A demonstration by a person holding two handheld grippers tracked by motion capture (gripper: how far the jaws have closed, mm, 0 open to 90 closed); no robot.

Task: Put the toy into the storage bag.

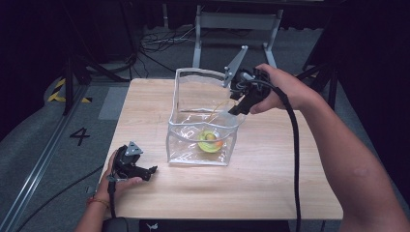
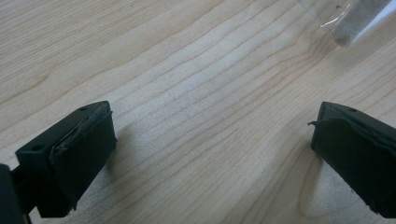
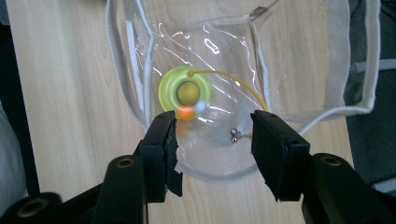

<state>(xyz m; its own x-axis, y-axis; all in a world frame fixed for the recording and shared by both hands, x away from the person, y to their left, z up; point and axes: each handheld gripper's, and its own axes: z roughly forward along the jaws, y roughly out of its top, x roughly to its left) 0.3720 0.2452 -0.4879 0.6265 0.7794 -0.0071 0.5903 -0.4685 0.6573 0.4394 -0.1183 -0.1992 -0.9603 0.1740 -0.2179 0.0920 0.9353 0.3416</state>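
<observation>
A clear plastic bag (image 1: 200, 72) with white trim stands open on the wooden table (image 1: 270, 183). At its bottom lies a yellow-green ring toy (image 1: 210, 141) with a yellow ball and an orange bit. In the right gripper view the toy (image 3: 184, 91) trails a thin yellow cord (image 3: 233, 79) towards two small metal beads (image 3: 234, 135). My right gripper (image 1: 237, 108) hovers over the bag's right rim and looks down into it. Its jaws (image 3: 212, 135) stand open with nothing between them. My left gripper (image 1: 147, 173) rests low at the table's front left, open (image 2: 212, 149) over bare wood.
A corner of the bag (image 2: 355, 23) shows at the top right of the left gripper view. Behind the table stand a grey metal frame (image 1: 237, 21) and loose cables (image 1: 159, 43) on the floor. A "4" marking (image 1: 80, 136) and a rail lie to the left.
</observation>
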